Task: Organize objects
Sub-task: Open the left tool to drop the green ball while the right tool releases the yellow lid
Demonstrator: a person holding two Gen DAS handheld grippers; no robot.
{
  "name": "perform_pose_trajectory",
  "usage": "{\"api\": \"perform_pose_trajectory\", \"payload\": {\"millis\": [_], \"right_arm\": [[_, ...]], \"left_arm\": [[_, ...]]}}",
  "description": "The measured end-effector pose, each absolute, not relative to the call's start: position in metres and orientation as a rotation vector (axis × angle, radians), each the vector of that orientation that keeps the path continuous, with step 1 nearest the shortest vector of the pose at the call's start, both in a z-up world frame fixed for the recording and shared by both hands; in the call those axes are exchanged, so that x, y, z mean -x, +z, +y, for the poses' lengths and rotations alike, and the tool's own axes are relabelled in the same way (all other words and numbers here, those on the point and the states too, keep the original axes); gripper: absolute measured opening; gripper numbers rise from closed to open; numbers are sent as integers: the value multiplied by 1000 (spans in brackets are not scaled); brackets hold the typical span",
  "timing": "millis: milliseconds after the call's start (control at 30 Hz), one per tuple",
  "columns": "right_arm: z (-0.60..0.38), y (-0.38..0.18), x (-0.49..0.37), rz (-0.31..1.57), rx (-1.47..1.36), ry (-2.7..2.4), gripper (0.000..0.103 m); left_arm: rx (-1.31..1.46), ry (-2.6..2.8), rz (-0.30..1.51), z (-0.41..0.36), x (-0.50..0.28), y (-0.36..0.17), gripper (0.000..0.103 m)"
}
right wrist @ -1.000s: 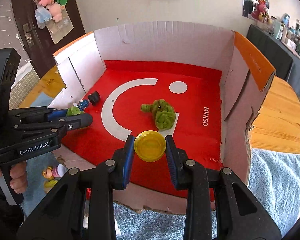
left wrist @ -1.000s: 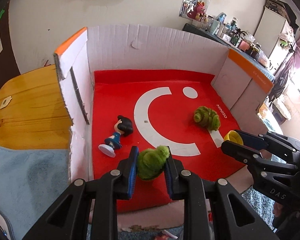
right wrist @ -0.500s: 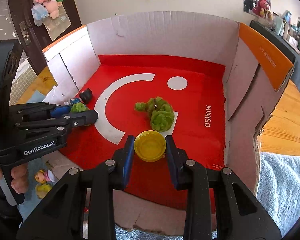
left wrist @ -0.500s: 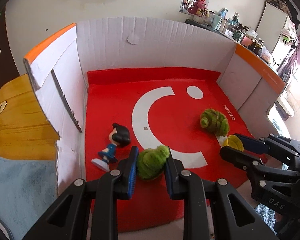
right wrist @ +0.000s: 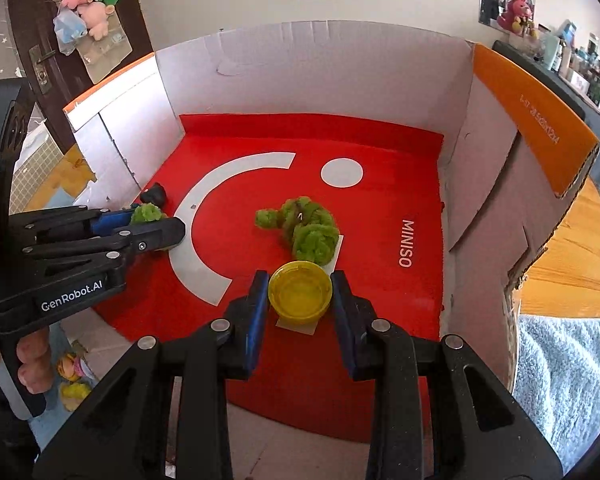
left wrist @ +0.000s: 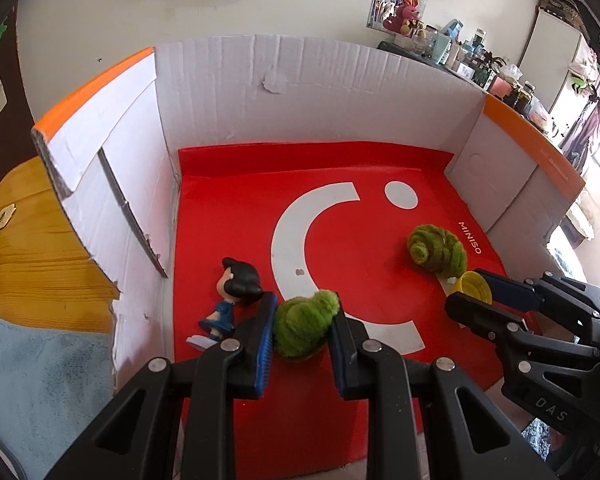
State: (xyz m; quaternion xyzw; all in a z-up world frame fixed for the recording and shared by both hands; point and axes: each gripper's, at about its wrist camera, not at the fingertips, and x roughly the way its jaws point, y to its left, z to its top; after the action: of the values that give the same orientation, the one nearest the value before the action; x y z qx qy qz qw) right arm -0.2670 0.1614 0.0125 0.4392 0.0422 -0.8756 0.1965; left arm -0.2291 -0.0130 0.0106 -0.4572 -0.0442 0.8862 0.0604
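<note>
Both wrist views close, angled down into cardboard box (left wrist: 316,92); share its red floor (right wrist: 380,208).

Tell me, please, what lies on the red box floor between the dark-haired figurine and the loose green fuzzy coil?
Only bare red floor with its white arc separates the dark-haired figurine and the green fuzzy coil, as the left wrist view shows.

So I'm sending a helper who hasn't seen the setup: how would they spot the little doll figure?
Find the open cardboard box with the red floor and white smile mark. Along its left wall, by the left gripper holding a fuzzy green toy, lies the doll figure. It alone is not green or yellow: black hair, blue dress, white base.
</note>
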Motion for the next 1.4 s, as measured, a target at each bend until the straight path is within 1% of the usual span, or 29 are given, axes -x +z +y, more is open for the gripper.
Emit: {"api": "perform_pose_trajectory", "payload": {"millis": [633,700,867,967,1067,1100,1133,1267,1400], "right_arm": [[161,12,266,103,-1231,-2454,30],[161,12,266,99,-1232,-2452,30],[162,13,265,90,-1235,-2449,30],[162,14,265,89,-1236,-2449,30],[161,14,265,91,-1235,-2448,34],[161,14,264,91,-1230,-2447,43],[160,15,263,92,-1222,-2446,49],[160,16,261,92,-1217,-2451,50],[160,17,260,95,-1214,-2451,50]], "left_arm": [[1377,2692,-122,-14,231,10,27],[1377,2691,-121,-14,231,10,28],[1375,2699,-86,-10,229,10,39],[1373,2701,-74,-8,228,10,43],[1373,2699,-78,-8,227,10,43],[1373,2698,-82,-8,226,10,43],[1372,2698,-84,-7,226,10,43],[1368,2701,-77,-6,223,11,46],[1369,2703,-74,-5,220,11,46]]}}
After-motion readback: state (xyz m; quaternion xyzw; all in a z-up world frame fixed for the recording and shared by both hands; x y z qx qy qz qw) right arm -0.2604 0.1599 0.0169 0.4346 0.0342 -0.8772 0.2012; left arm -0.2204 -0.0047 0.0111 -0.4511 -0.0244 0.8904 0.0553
